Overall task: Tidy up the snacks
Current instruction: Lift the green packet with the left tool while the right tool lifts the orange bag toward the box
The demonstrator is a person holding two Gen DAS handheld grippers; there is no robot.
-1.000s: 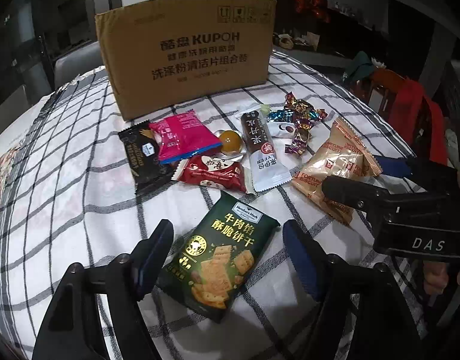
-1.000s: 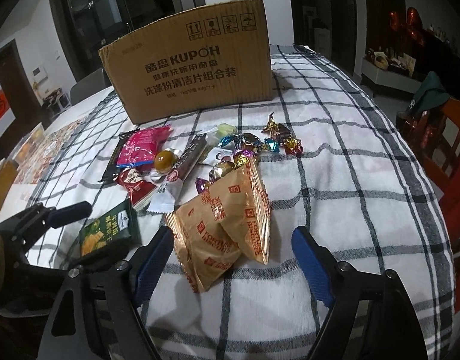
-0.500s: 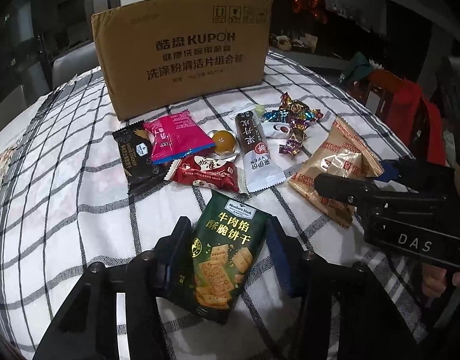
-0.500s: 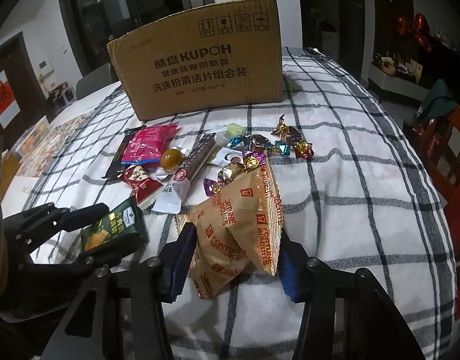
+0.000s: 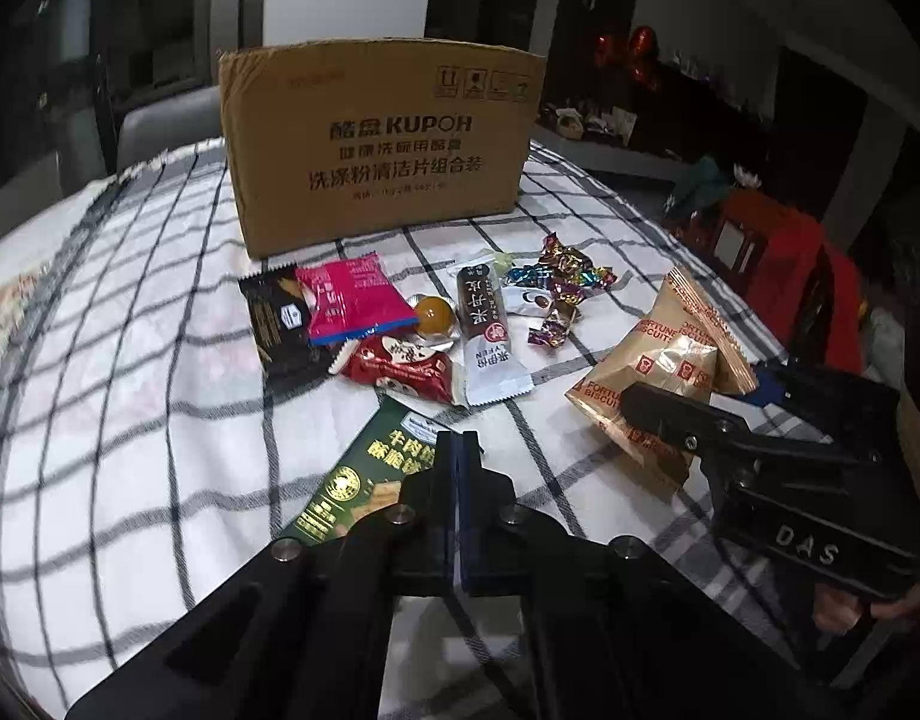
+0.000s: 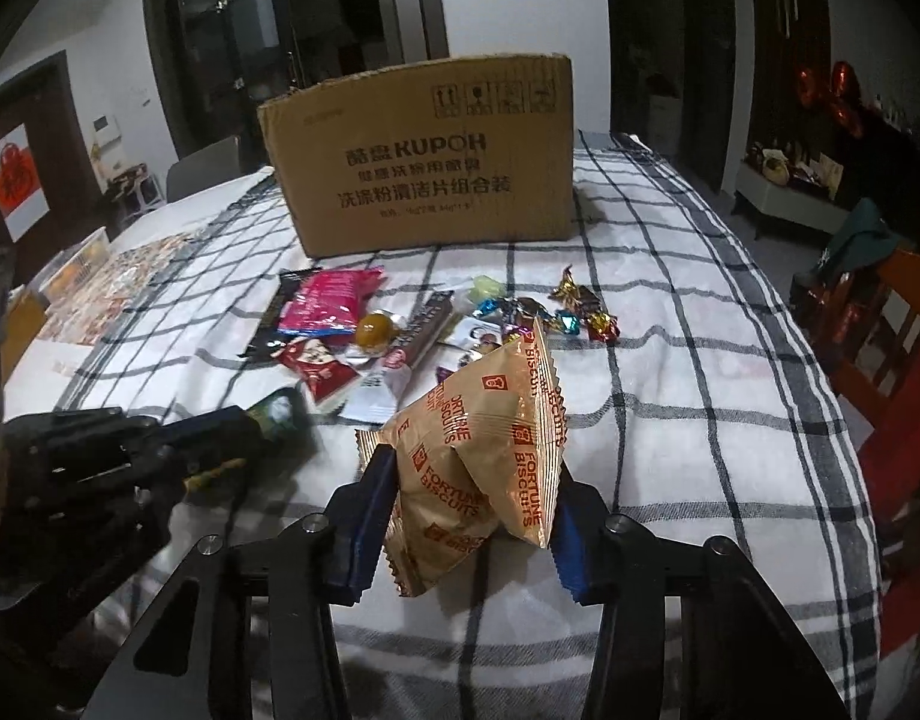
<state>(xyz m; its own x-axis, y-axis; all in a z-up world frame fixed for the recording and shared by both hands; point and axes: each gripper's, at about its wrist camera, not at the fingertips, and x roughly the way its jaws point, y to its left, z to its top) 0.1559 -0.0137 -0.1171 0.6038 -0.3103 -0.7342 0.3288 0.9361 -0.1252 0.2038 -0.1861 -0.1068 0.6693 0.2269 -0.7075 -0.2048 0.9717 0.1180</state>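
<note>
At twelve o'clock on the checked tabletop (image 6: 670, 384) we see the KUPOH cardboard box (image 6: 424, 174) standing upright. Our right tool (image 6: 469, 510) has just been closing and now squeezes the gold fortune biscuits bag (image 6: 484, 450) between its blue pads. Our left tool (image 5: 458, 468) is fully closed, pinching the green cracker packet (image 5: 370, 474) at its right edge. Loose snacks (image 5: 400, 324) lie between box and tools, foil candies (image 5: 565, 282) at one o'clock.

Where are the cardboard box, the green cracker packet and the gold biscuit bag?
cardboard box (image 5: 381, 150), left wrist view, printed front face.
green cracker packet (image 5: 364, 480), left wrist view, front beside the round emblem.
gold biscuit bag (image 6: 478, 450), right wrist view, middle of the printed front.
</note>
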